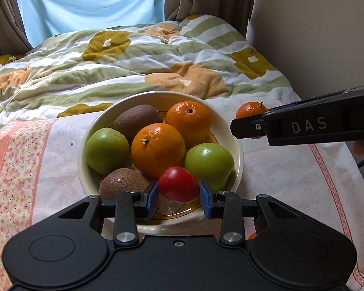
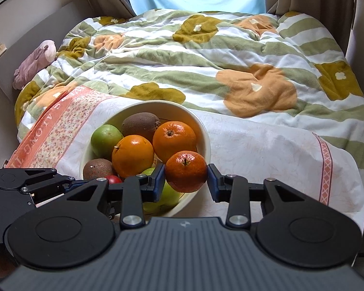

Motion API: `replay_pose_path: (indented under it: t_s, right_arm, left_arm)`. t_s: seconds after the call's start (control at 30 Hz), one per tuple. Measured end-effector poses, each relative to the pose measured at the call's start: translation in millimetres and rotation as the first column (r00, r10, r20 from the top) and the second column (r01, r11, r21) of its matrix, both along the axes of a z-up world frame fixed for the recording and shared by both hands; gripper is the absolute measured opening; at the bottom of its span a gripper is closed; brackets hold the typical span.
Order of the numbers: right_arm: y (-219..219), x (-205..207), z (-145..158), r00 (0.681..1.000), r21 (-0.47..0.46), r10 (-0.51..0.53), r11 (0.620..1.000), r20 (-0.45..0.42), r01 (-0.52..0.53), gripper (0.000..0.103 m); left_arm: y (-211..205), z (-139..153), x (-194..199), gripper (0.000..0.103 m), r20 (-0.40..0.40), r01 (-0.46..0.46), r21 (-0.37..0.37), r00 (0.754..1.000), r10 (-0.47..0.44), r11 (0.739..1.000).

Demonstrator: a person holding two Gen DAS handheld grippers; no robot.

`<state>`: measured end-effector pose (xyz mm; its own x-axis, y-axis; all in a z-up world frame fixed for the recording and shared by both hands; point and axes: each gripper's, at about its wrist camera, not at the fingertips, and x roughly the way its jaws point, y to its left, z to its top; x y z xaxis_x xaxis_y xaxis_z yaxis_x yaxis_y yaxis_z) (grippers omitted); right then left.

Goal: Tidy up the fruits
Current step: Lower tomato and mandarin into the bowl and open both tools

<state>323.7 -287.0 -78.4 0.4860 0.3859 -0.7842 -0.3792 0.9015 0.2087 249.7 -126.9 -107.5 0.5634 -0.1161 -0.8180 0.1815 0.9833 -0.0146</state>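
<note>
Left to right: the left tool (image 1: 178,195) is clamped on a small red fruit (image 1: 178,187), blue pads pressing both sides of it, right over the near rim of the cream bowl (image 1: 237,145). Everything else in the bowl sits just ahead of that tool. A brown kiwi (image 1: 122,185) is right beside its left finger and a green apple (image 1: 106,150) is further ahead on the left. Straight ahead is an orange (image 1: 157,149), with a second kiwi (image 1: 137,118) and a second orange (image 1: 188,122) behind it at the far side. Another green apple (image 1: 208,163) sits just ahead of its right finger, touching the red fruit.

The bowl rests on a white cloth with pink floral edging (image 1: 19,160), spread over a bed with a green-striped flowered duvet (image 1: 109,68).

Over on the right, the right tool (image 2: 186,179) is gripping a mandarin (image 2: 186,171) with its stem pointing up, both pads against it. It's held up at the bowl's right edge, partly over the fruit and partly past the rim, and it isn't lying in the bowl. From that tool's view the bowl is ahead and to the left, and the left tool pokes in at its lower left. A pinkish plush (image 2: 34,63) lies far off to the left by the wall.
</note>
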Motion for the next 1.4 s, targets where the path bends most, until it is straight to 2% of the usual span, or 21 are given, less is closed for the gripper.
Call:
replay_pose_path:
  t_s: [0.1, 0.13, 0.17, 0.2, 0.23, 0.27, 0.3, 0.4, 0.77, 1.1, 1.13, 1.2, 1.23, 1.27, 1.4]
  right_arm:
    - [-1.4, 5.6, -6.5, 1.0, 0.002, 0.003, 1.0, -0.015, -0.003, 0.052]
    - [-1.8, 7.4, -8.5, 1.0, 0.003, 0.003, 1.0, -0.019, -0.003, 0.052]
    - [-2.4, 8.7, -10.1, 1.0, 0.003, 0.003, 1.0, -0.023, -0.003, 0.052]
    - [-3.3, 9.6, -11.4, 1.0, 0.004, 0.002, 1.0, -0.026, -0.002, 0.052]
    - [-4.2, 10.1, -12.3, 1.0, 0.005, 0.002, 1.0, -0.03, -0.002, 0.052]
    - [-5.1, 10.7, -12.8, 1.0, 0.006, 0.003, 1.0, -0.031, -0.002, 0.052]
    - [-5.9, 11.0, -12.9, 1.0, 0.004, 0.004, 1.0, -0.03, -0.004, 0.052]
    - [-7.7, 10.1, -10.9, 1.0, -0.001, 0.014, 1.0, -0.024, -0.014, 0.052]
    - [-3.9, 20.0, -8.8, 0.999, 0.001, 0.037, 0.999, -0.023, -0.037, 0.052]
    - [7.5, 32.3, -22.2, 0.998, 0.012, 0.044, 0.999, -0.038, -0.044, 0.053]
    - [6.7, 31.7, -21.7, 0.999, 0.015, 0.039, 0.999, -0.029, -0.039, 0.055]
    - [6.4, 31.9, -21.8, 0.999, 0.031, 0.035, 0.999, -0.034, -0.034, 0.071]
    - [6.1, 31.4, -21.7, 0.999, 0.038, 0.03, 0.999, -0.038, -0.029, 0.093]
    - [5.6, 30.1, -21.5, 0.999, 0.044, 0.023, 0.999, -0.04, -0.021, 0.103]
    - [3.1, 21.6, -18.2, 0.999, 0.064, 0.03, 0.998, -0.041, -0.027, 0.103]
  left_arm:
    - [-2.4, -4.4, 3.0, 0.041, -0.006, 0.004, 0.004, 1.0, -0.004, 1.0]
    - [-2.8, -4.1, 2.7, 0.044, 0.0, 0.005, 0.002, 1.0, -0.005, 1.0]
    - [-3.5, -4.1, 2.9, 0.057, 0.0, 0.004, 0.01, 1.0, -0.004, 1.0]
    - [-5.5, -4.0, 2.5, 0.065, 0.003, 0.015, 0.006, 1.0, -0.015, 1.0]
    - [-6.7, -3.3, 1.5, 0.081, 0.006, 0.021, 0.001, 1.0, -0.021, 1.0]
    - [-8.9, -2.3, 0.4, 0.092, 0.012, 0.018, 0.011, 1.0, -0.018, 1.0]
    - [-11.5, -0.8, -1.8, 0.094, 0.023, 0.014, 0.038, 1.0, -0.015, 0.999]
    - [-13.3, 4.0, -8.6, 0.094, 0.035, 0.029, 0.069, 0.999, -0.031, 0.997]
    - [3.7, 25.4, -22.9, 0.094, 0.055, -0.036, 0.046, 0.998, 0.033, 0.998]
    - [23.4, 34.2, -33.2, 0.094, 0.071, -0.102, 0.005, 0.992, 0.102, 0.995]
    - [24.7, 34.1, -33.8, 0.094, 0.071, -0.107, 0.005, 0.992, 0.106, 0.994]
    - [26.1, 33.9, -35.3, 0.094, 0.066, -0.113, 0.004, 0.991, 0.113, 0.994]
    - [27.6, 33.9, -36.3, 0.094, 0.063, -0.117, -0.001, 0.991, 0.117, 0.993]
    - [28.5, 34.1, -37.6, 0.094, 0.063, -0.121, -0.004, 0.991, 0.121, 0.993]
    - [30.9, 35.3, -43.2, 0.094, 0.064, -0.128, -0.002, 0.99, 0.128, 0.992]
